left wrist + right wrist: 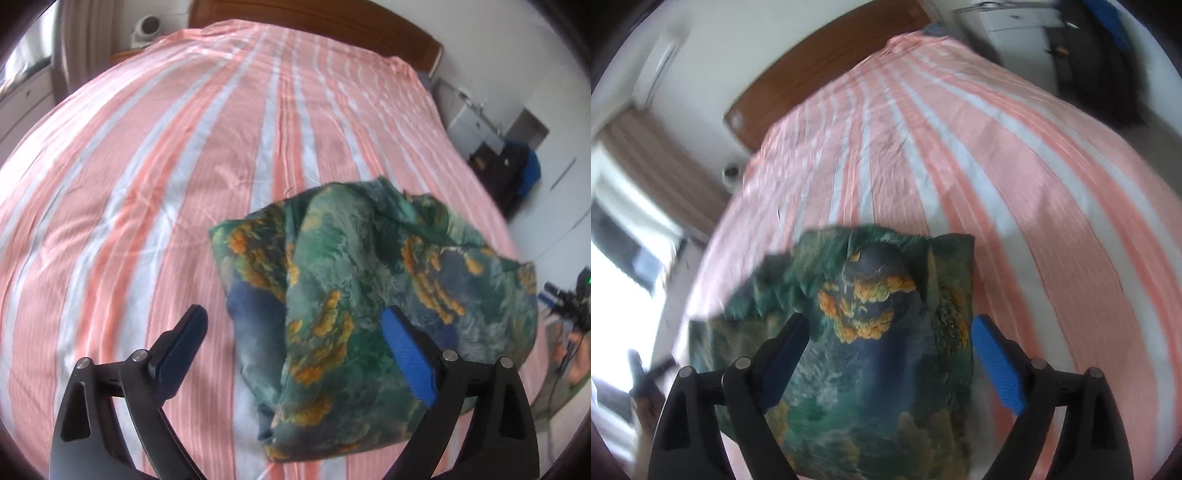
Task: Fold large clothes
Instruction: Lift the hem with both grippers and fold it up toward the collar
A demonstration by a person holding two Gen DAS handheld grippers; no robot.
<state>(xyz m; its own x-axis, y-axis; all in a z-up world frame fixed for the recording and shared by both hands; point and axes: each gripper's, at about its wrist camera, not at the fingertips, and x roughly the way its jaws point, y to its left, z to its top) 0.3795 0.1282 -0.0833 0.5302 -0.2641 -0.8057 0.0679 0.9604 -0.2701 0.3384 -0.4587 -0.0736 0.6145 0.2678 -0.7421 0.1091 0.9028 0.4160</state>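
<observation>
**Folded garment lies on the striped bed, both tools released**

The green garment (373, 302), printed with orange and blue patches, lies in a compact folded bundle on the bed (147, 184), whose cover runs in pink and white stripes up to a brown wooden headboard (314, 22).

The left tool (295, 332) hangs above the bundle with its jaws spread wide. Its 2 blue pads (406, 354) grip nothing; the right-hand pad stands in front of the cloth, and the left-hand one over bare bedcover just beside the bundle's edge. Whether either pad brushes the fabric is hard to judge from this angle, though they appear clear of it.

The right tool (890, 350) is likewise released, jaws wide, with the folded garment (871, 332) showing between its fingers and filling the lower middle of that view. Nothing is pinched.

In the right wrist view a bright window (620, 266) with a curtain sits to the left of the bed. In the left wrist view, grey furniture (476, 125) and dark items stand by the wall past the bed's right side.
</observation>
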